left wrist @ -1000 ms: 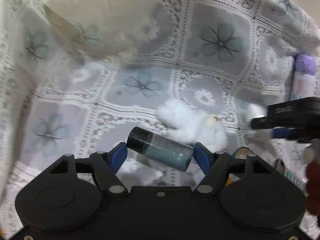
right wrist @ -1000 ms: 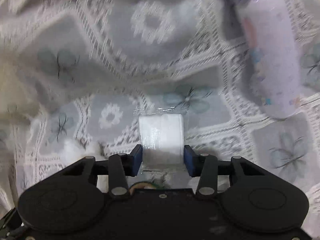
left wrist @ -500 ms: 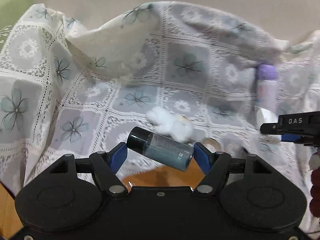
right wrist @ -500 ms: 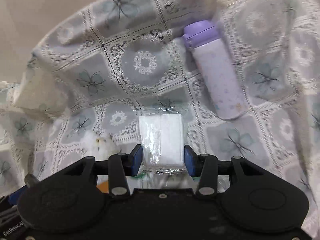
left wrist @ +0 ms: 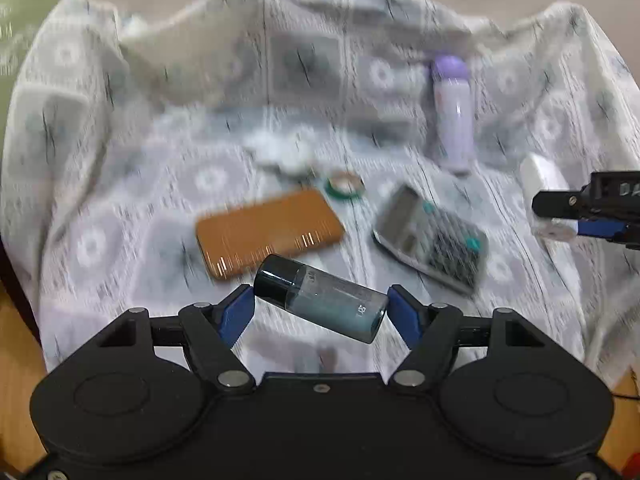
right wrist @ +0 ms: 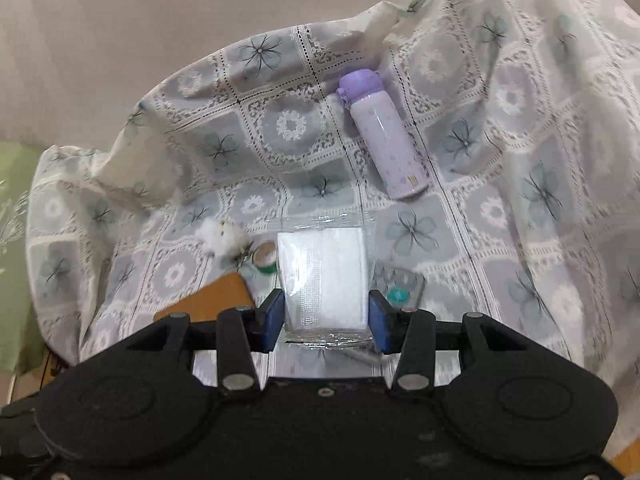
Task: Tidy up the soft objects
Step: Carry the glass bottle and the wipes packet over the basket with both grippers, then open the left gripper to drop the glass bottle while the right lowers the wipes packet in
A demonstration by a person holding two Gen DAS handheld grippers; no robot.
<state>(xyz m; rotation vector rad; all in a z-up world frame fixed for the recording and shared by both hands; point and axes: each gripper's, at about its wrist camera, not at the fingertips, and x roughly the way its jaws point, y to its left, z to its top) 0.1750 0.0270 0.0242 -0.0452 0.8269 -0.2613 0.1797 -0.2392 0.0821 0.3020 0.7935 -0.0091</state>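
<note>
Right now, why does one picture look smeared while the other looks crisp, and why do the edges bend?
Left wrist view: the cloth, orange case and calculator are streaked by motion blur, while the held bottle stays sharp. Right wrist view: mostly crisp, with glare on the wrapped white pack. Both views: the fisheye lens curves the edges and darkens the corners.

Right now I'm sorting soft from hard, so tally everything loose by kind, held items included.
Bottles: 2, the small dark bottle in the left gripper, and the purple bottle.
Tissue pack, in the right gripper: 1
Fluffy toy: 1
Tape roll: 1
Orange case: 1
Calculator: 1
Total: 7
</note>
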